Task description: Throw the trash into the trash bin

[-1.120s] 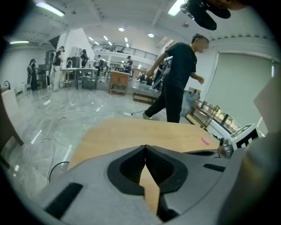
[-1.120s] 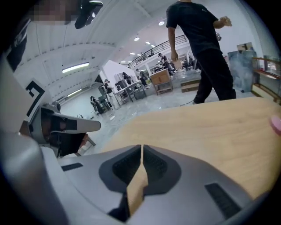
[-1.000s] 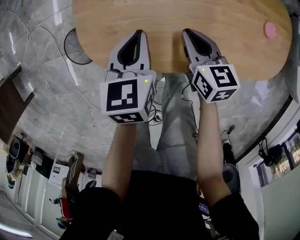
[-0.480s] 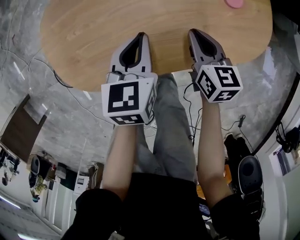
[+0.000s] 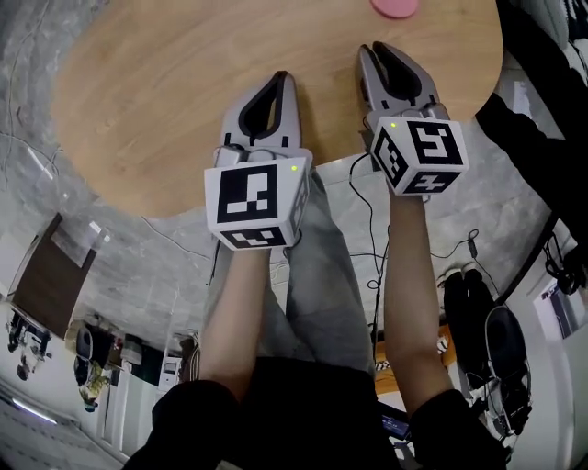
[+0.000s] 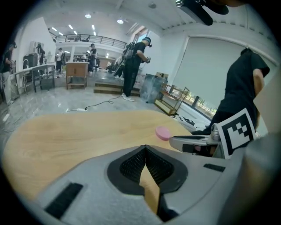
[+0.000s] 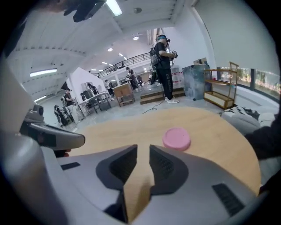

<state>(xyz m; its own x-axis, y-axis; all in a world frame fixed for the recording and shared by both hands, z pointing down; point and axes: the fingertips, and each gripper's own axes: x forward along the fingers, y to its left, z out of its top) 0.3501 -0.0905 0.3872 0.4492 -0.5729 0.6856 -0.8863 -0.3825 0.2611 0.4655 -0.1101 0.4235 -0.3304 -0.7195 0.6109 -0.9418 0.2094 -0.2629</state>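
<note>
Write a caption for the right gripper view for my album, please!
Right gripper, jaws just opening a crack and empty, aims over the wooden table toward a pink disc.

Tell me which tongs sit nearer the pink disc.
The right tongs; the pink disc lies just beyond their tips, off to the left tongs' side.

Oval wood table (image 5: 184, 92), grey marble floor (image 5: 110, 248), cable (image 6: 101, 104) trailing across it, pale wall (image 6: 206, 66), ceiling lights (image 6: 88, 16) on, mezzanine rail (image 6: 94, 38), desks (image 6: 77, 69) far back, open shelf (image 7: 221, 90) by windows (image 7: 263, 77), people (image 6: 136, 61) standing.
</note>
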